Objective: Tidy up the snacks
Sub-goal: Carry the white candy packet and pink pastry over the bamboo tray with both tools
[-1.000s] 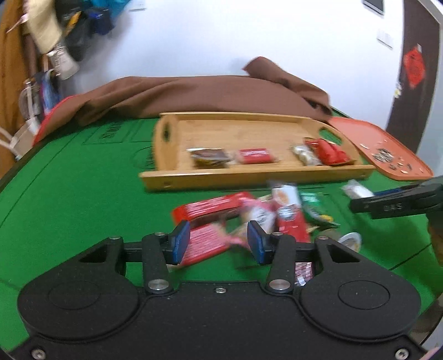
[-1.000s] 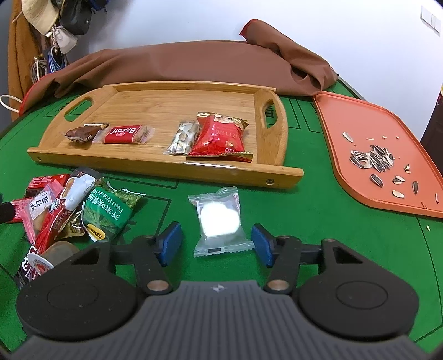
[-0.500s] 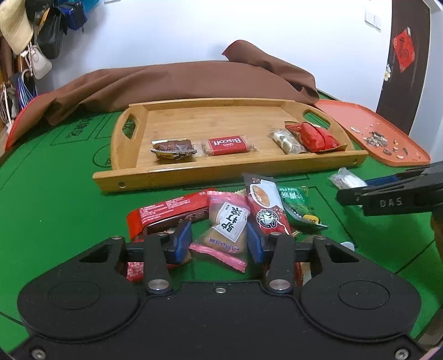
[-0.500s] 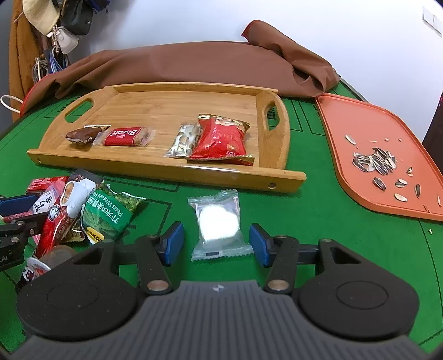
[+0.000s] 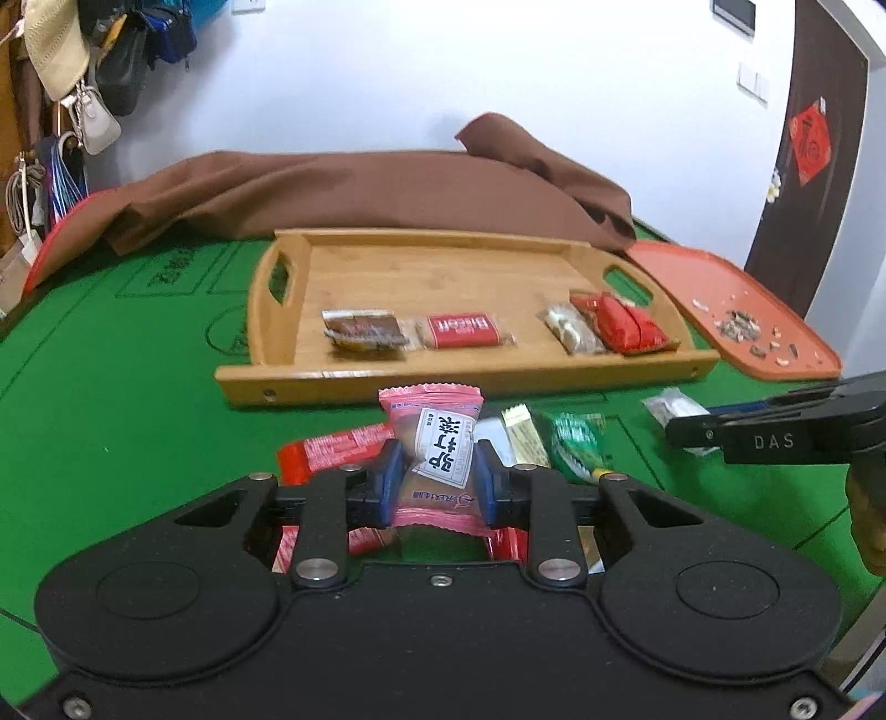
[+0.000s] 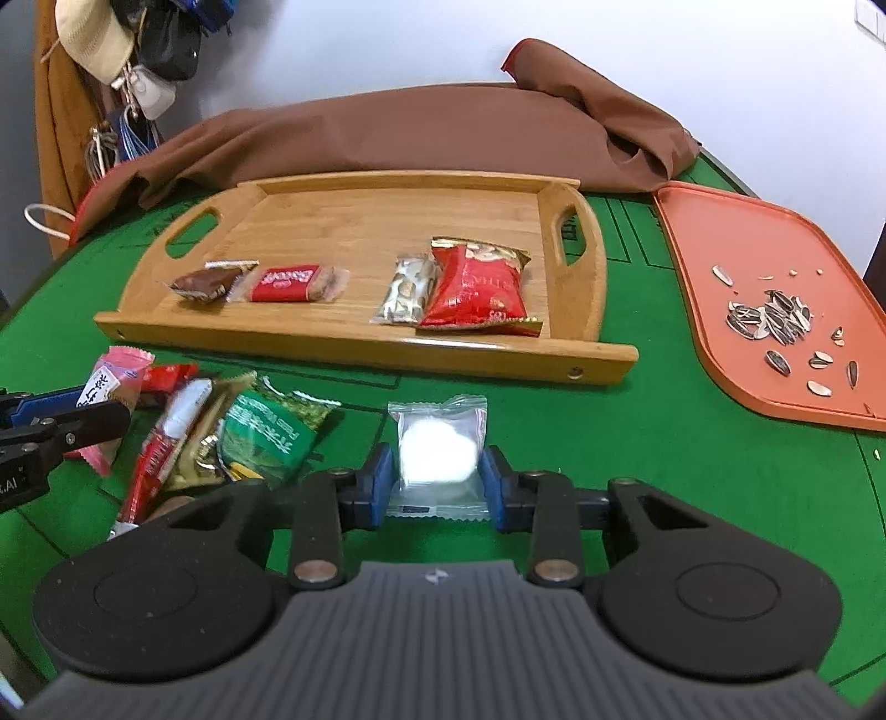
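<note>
My left gripper [image 5: 437, 483] has its jaws closing, and the blue pads press the sides of a pink snack packet [image 5: 437, 437] that stands up above a pile of wrappers. The pile holds a red bar [image 5: 332, 451] and a green packet [image 5: 576, 446]. My right gripper [image 6: 436, 486] is closing too, its pads against both sides of a clear packet with a white round snack [image 6: 437, 448] on the green felt. Beyond both lies a wooden tray [image 6: 360, 354], [image 5: 465, 382] with several snacks along its near edge, among them a red bag [image 6: 479, 288].
An orange tray [image 6: 720, 266] with sunflower seeds [image 6: 769, 321] lies at the right. A brown cloth [image 6: 421, 127] is heaped behind the wooden tray. Bags and a hat [image 6: 94, 39] hang at the far left. Green felt [image 6: 664, 443] covers the table.
Both pairs of jaws have narrowed onto their packets. The pink packet now stands upright between the left pads, raised off the pile. The right gripper has stayed in place.
</note>
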`<action>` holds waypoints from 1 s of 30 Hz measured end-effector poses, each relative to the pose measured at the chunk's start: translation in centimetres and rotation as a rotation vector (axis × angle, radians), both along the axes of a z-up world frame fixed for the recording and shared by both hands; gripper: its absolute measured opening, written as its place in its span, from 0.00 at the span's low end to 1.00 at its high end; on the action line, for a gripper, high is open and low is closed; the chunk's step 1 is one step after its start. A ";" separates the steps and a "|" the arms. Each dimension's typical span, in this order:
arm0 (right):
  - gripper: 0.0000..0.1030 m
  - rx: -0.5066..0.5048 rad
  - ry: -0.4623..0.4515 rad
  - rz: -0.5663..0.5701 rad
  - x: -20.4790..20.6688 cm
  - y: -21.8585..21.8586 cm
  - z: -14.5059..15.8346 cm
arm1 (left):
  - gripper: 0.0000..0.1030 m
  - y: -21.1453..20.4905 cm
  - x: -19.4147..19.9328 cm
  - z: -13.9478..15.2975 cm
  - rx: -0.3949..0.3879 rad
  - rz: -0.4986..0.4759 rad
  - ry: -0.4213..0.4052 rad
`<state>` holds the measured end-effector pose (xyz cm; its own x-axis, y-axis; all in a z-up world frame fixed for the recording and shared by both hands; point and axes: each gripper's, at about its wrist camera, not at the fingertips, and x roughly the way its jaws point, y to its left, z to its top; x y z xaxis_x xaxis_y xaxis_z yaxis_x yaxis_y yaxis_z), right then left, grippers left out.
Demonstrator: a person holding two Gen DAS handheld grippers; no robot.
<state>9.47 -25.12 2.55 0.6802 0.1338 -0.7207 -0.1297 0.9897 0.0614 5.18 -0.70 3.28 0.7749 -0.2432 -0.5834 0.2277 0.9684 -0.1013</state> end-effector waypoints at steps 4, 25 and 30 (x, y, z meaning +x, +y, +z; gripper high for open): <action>0.37 -0.002 -0.026 0.000 -0.1 0.0 1.0 | 0.24 0.6 0.5 0.9 -0.017 0.006 -0.005; 0.37 0.008 -0.102 -0.059 7.6 -0.5 6.1 | 0.25 1.0 10.3 6.3 0.003 0.066 -0.022; 0.37 -0.005 -0.090 -0.059 10.3 -0.6 5.8 | 0.25 1.3 13.2 5.4 0.002 0.082 0.029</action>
